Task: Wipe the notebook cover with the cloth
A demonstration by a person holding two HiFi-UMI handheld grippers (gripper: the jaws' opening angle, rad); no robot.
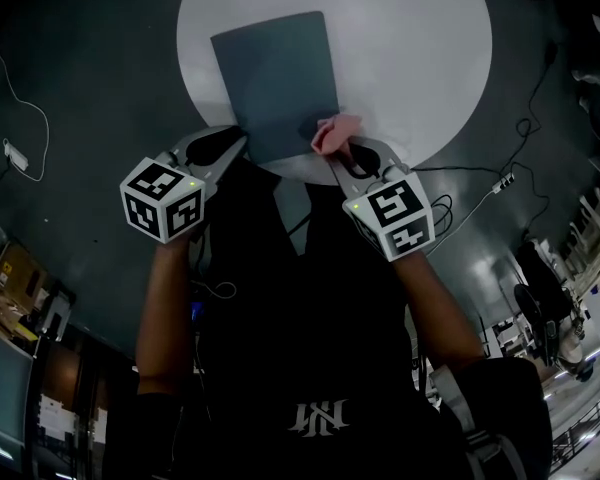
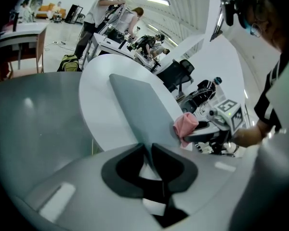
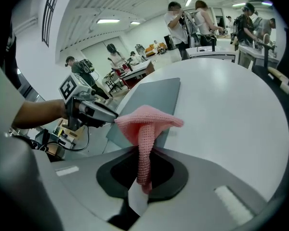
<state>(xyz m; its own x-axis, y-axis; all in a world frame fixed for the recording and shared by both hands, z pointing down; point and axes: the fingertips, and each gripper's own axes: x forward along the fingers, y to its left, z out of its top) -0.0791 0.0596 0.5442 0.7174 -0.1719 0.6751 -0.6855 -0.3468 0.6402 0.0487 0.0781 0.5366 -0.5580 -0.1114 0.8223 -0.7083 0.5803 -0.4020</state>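
Left claw (image 2: pixel 148 150) is clamped on the near corner of the notebook (image 1: pixel 275 78), which is laid at the near edge of the round table (image 1: pixel 420 48). Pink cloth (image 1: pixel 335 133) is pinched in right claw (image 3: pixel 143 162) at the cover's near right edge. Wiping is judged barely started, with most of the cover left. No legible writing is seen.

surface: round white surface (image 1: pixel 410 48) ahead of the person, dark floor (image 1: pixel 80 78) all round it
notebook: flat grey-blue notebook (image 1: pixel 275 83) lies on the surface, left of its middle, short end toward the person
left tongs: left tongs (image 1: pixel 238 146) at the notebook's near-left corner, corner clamped between the jaws
right tongs: right tongs (image 1: pixel 342 153) at the notebook's near-right edge, right of the left tongs, apart from them
cloth: pink knitted cloth (image 3: pixel 147 121) pinched in the right tongs, bunched end out ahead of the jaws, over the notebook's near-right edge; contact unclear
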